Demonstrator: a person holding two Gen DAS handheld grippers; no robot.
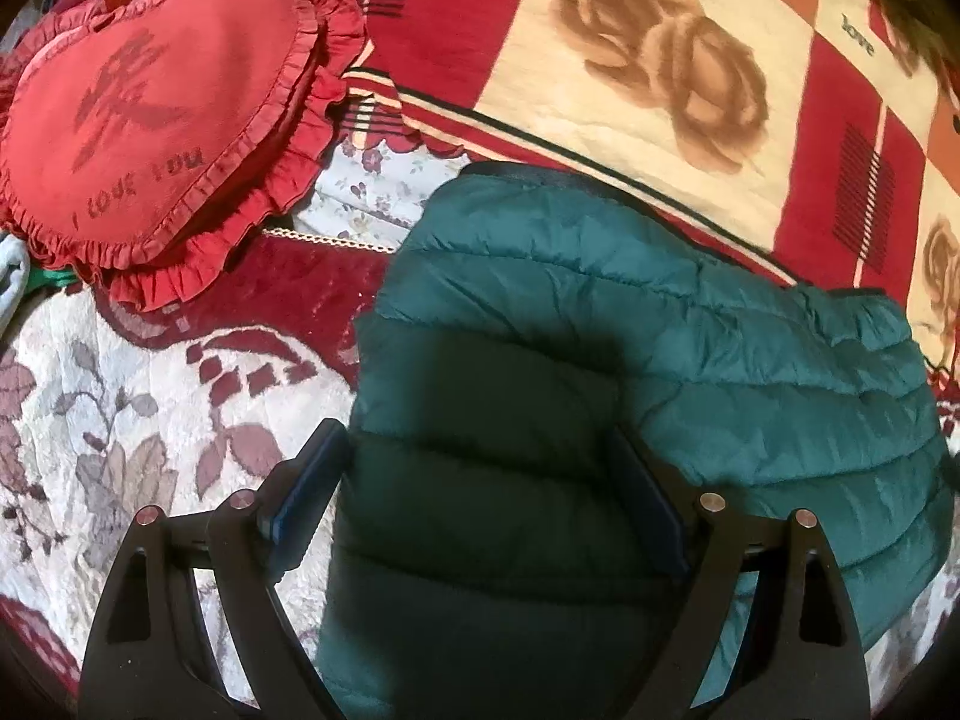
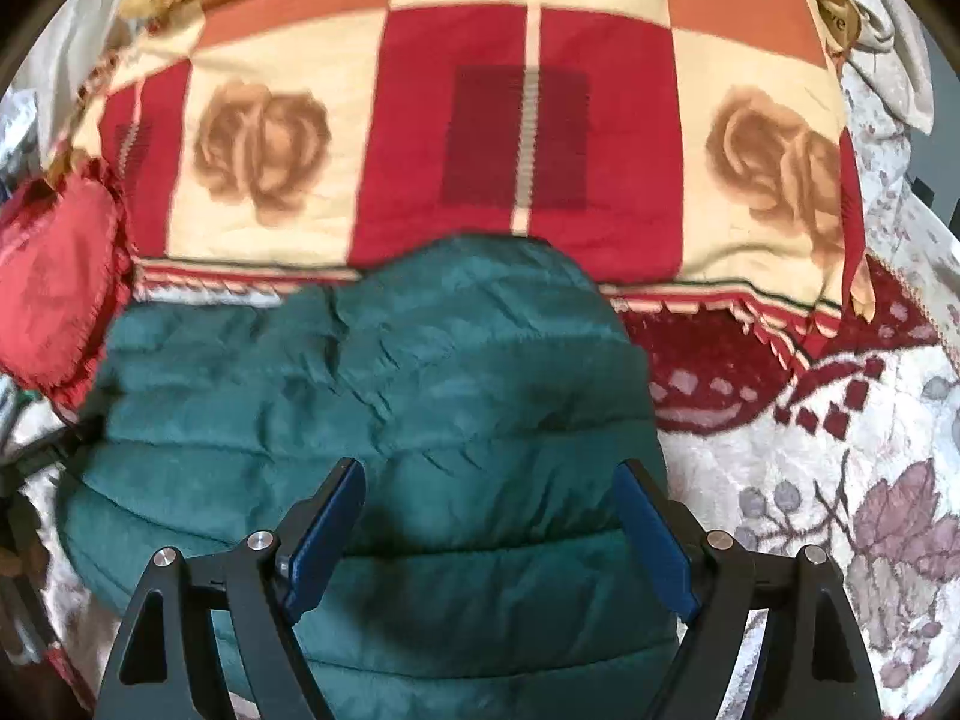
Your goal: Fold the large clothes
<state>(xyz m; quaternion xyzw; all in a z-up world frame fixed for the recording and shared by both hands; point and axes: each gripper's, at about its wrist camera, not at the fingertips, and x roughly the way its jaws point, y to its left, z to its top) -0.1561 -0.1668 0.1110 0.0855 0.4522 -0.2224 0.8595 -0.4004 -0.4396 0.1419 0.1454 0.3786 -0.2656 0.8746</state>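
Observation:
A dark green quilted puffer jacket (image 1: 690, 372) lies folded in a thick bundle on the bed. In the left wrist view my left gripper (image 1: 480, 438) hangs over the jacket's left part, jaws wide open; one blue pad (image 1: 312, 492) stands by the jacket's left edge, the other over the fabric, and its shadow falls on the jacket. In the right wrist view the jacket (image 2: 372, 384) fills the middle, and my right gripper (image 2: 491, 471) is over its right half, open, pads not pressing on the cloth.
The bed carries a white and maroon floral cover (image 1: 132, 420). A red heart-shaped frilled pillow (image 1: 162, 114) lies to the left of the jacket. Behind the jacket is a folded red and cream blanket with rose prints (image 2: 480, 138).

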